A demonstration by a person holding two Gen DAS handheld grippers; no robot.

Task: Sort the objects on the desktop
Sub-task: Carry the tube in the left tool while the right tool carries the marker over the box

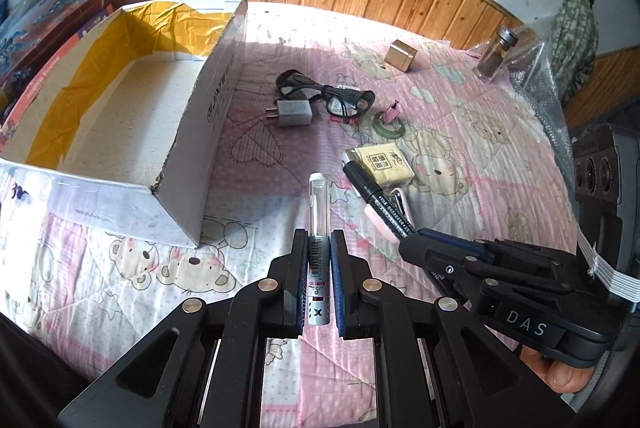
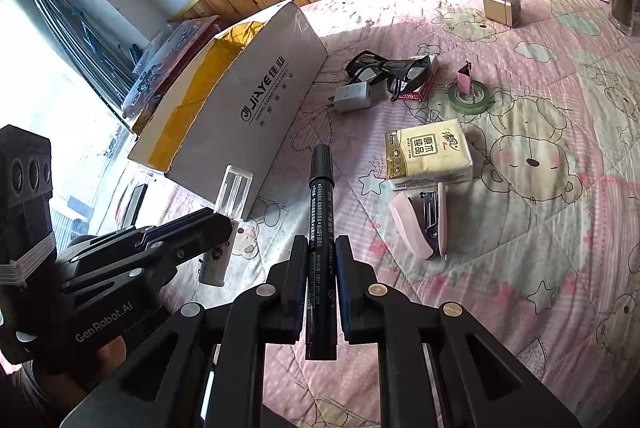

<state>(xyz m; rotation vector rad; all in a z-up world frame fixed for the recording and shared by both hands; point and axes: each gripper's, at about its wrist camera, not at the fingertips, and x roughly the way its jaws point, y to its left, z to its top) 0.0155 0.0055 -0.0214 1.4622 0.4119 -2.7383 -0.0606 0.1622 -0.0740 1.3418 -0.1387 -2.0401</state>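
My left gripper point(image 1: 319, 242) is shut on a silver correction pen with a clear cap point(image 1: 319, 212), held above the pink quilt just right of the open cardboard box point(image 1: 120, 108). My right gripper point(image 2: 322, 248) is shut on a black marker point(image 2: 320, 212), also lifted. The marker shows in the left wrist view point(image 1: 376, 200), and the pen with the left gripper shows in the right wrist view point(image 2: 234, 194). The box point(image 2: 256, 100) looks empty inside.
On the quilt lie black glasses point(image 1: 324, 94), a white charger plug point(image 1: 294, 113), green tape with a pink clip point(image 1: 390, 122), a tissue pack point(image 2: 428, 154), a pink stapler point(image 2: 422, 220), a metal tin point(image 2: 502, 7) and a glass jar point(image 1: 494, 56).
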